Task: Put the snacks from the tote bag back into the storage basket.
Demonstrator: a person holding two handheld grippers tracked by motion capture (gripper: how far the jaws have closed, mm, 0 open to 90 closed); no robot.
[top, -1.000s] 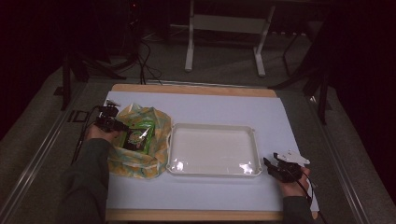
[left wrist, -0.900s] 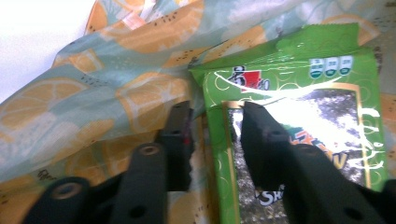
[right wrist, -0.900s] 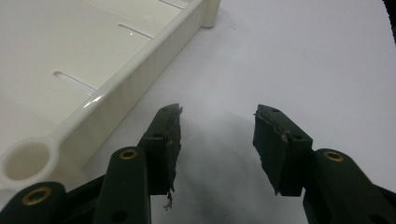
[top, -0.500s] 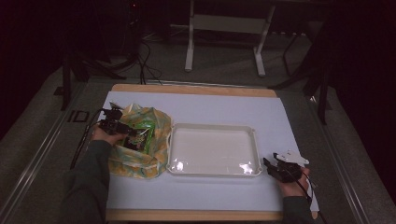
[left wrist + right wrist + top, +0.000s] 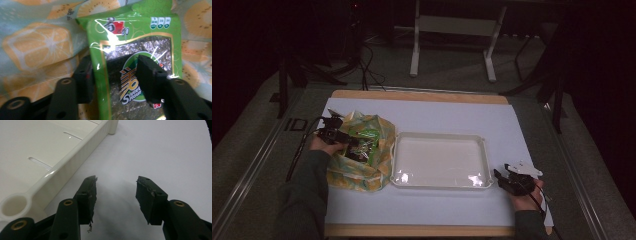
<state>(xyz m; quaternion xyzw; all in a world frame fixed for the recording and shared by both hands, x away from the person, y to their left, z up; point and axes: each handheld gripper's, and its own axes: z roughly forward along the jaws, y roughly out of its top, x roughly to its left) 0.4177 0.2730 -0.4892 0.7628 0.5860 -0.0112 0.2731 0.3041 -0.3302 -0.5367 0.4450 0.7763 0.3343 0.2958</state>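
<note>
Bare table [image 5: 512,125] around tray [image 5: 484,145]; fruit-print bag [image 5: 377,172] crowding its left.

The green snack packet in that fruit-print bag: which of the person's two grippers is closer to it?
Left. The left gripper has its jaws on either side of the green snack packet in the fruit-print bag. The right gripper rests open beyond the white tray.

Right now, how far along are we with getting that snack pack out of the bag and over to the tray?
Nothing looks finished: the white tray is bare. In hand: the left gripper straddles the green seaweed pack, which is still inside the fruit-print bag; jaws are not yet closed. The right gripper sits open on the table beside the tray's corner. Probably left: closing, lifting the pack out, and placing it.
</note>
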